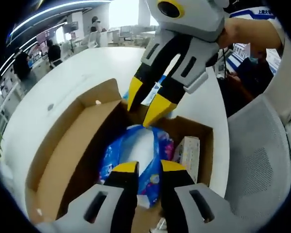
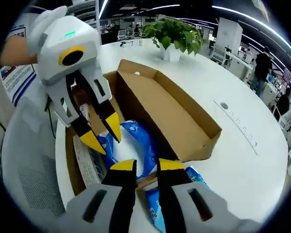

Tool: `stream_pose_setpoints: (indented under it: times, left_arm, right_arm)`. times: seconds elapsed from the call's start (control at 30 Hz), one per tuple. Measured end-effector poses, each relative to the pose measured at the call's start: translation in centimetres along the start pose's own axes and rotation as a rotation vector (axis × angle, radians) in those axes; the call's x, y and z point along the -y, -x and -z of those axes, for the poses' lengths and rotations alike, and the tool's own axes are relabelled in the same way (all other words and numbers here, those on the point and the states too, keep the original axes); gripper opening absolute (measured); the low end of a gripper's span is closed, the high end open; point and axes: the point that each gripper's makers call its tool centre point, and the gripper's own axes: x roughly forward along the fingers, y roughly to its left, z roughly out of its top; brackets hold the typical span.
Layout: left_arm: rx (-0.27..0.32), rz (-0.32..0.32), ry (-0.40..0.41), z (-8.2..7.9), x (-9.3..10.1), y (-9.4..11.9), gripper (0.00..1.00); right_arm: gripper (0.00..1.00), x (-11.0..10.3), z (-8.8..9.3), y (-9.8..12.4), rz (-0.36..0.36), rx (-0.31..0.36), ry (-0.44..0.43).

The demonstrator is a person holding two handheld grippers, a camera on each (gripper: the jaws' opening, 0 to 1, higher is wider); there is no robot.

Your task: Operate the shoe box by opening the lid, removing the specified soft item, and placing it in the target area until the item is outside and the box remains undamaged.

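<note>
Already the shoe box sits opened on the white round table, its lid thrown back and standing up on one side, which leaves the inside free for both of my tools to reach in from opposite ends. Inside lies the soft item, a blue and white plastic pack, slumped along the bottom and beside a small pale carton tucked against the wall.

My left gripper hovers low over the near end of the pack, jaws narrowly parted with the blue film showing between the yellow tips; I judge it is lined up for a pinch, though whether it touches the film I cannot tell. My right gripper comes in from the far end, and in the left gripper view its jaws stand apart, tips pointing down at the pack's upper edge, holding nothing.

A second blue pack lies on the table just outside the box, under the right gripper. A potted plant stands well apart near the table's far edge. The pack is still in the box, so lifting it clear without dragging on the cardboard walls remains to be done
</note>
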Motion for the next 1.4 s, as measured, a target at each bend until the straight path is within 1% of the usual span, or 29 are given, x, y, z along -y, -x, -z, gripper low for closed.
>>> stream_pose_setpoints:
  times: [0.1,0.2,0.33,0.47,0.6,0.67,0.8,0.87,0.93,1.1,1.2,1.4]
  left_arm:
    - [-0.011,0.016,-0.019,0.2,0.0,-0.2,0.12]
    - [-0.027,0.045,-0.045,0.6,0.2,-0.4,0.13]
    - [-0.042,0.077,-0.069,1.0,0.4,-0.5,0.12]
    - [-0.048,0.069,-0.074,1.3,0.0,-0.5,0.10]
    - [-0.056,0.062,-0.059,1.6,-0.4,-0.4,0.08]
    - [-0.060,0.062,-0.055,1.9,-0.4,-0.4,0.07]
    - [-0.086,0.064,-0.060,2.7,-0.2,-0.4,0.00]
    - [-0.088,0.063,-0.058,2.8,-0.2,-0.4,0.00]
    - [-0.080,0.057,-0.034,2.7,-0.2,-0.2,0.00]
    - [-0.076,0.043,-0.016,2.7,-0.2,0.6,0.00]
    - [-0.069,0.034,-0.002,2.6,0.0,1.1,0.00]
    - [-0.045,0.011,-0.002,1.7,0.0,2.6,0.00]
  right_arm:
    - [0.13,0.0,-0.2,-0.6,-0.005,-0.003,0.004]
    - [0.13,-0.2,-0.3,-1.2,-0.009,-0.015,0.024]
    - [0.11,-0.4,-0.3,-2.1,-0.014,-0.048,0.091]
    - [0.06,-0.4,-0.1,-2.9,-0.013,-0.075,0.115]
    - [0.03,-0.3,0.2,-3.4,-0.010,-0.097,0.111]
    - [0.00,-0.4,0.3,-3.6,-0.013,-0.103,0.108]
    - [0.00,-0.3,0.1,-3.6,-0.007,-0.096,0.098]
    - [0.00,-0.2,0.0,-3.6,-0.002,-0.093,0.095]
    - [0.00,-0.2,0.0,-3.5,0.000,-0.092,0.095]
    - [0.00,-0.5,-0.5,-3.1,-0.003,-0.070,0.087]
    - [0.00,-0.7,-1.3,-2.7,-0.008,-0.043,0.081]
    - [0.00,-0.8,-2.8,-1.6,-0.009,-0.011,0.096]
